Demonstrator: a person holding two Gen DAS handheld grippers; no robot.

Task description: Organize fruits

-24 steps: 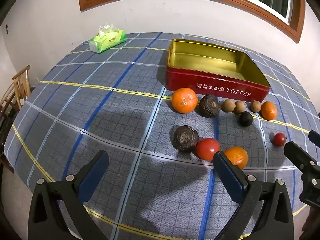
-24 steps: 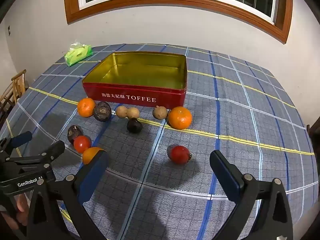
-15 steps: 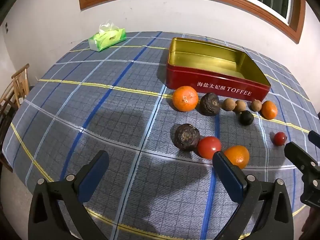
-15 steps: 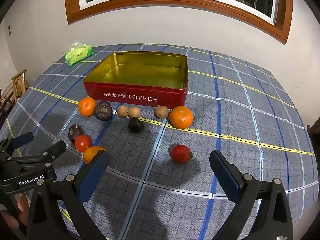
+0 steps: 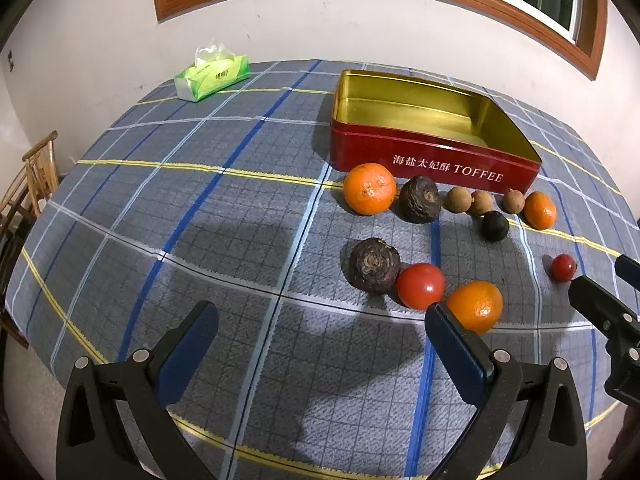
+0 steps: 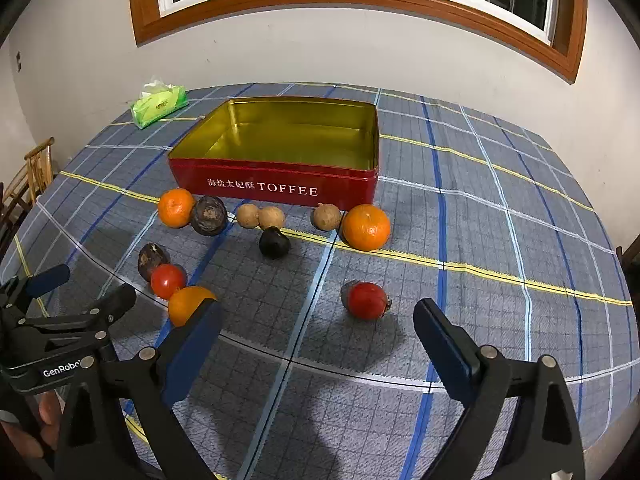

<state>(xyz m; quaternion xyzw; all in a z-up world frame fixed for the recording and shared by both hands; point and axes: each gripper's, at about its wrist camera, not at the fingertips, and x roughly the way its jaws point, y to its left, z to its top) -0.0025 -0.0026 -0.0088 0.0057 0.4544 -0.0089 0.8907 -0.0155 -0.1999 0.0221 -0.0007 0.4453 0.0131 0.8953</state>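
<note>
A red TOFFEE tin point(image 5: 436, 164) point(image 6: 280, 188) with a bare gold inside stands on the checked tablecloth. In front of it lie several fruits: an orange point(image 5: 369, 188), a dark wrinkled fruit point(image 5: 420, 199), small brown longans point(image 5: 458, 199), a black fruit point(image 5: 495, 226), another orange point(image 6: 366, 227). Nearer lie a dark fruit point(image 5: 374, 266), a red tomato point(image 5: 420, 285), an orange point(image 5: 475, 306) and a red fruit point(image 6: 366, 300). My left gripper point(image 5: 320, 336) hovers open, short of the near fruits. My right gripper point(image 6: 316, 328) is open too, just before the red fruit.
A green tissue pack point(image 5: 212, 76) sits at the table's far left corner near the wall. Wooden chairs point(image 5: 36, 176) stand off the left edge. A person's hand point(image 6: 36, 428) holds the left gripper's handle in the right wrist view.
Both grippers have drifted slightly forward toward the fruits, which now sit a little lower in each view. Nothing on the table has moved.
</note>
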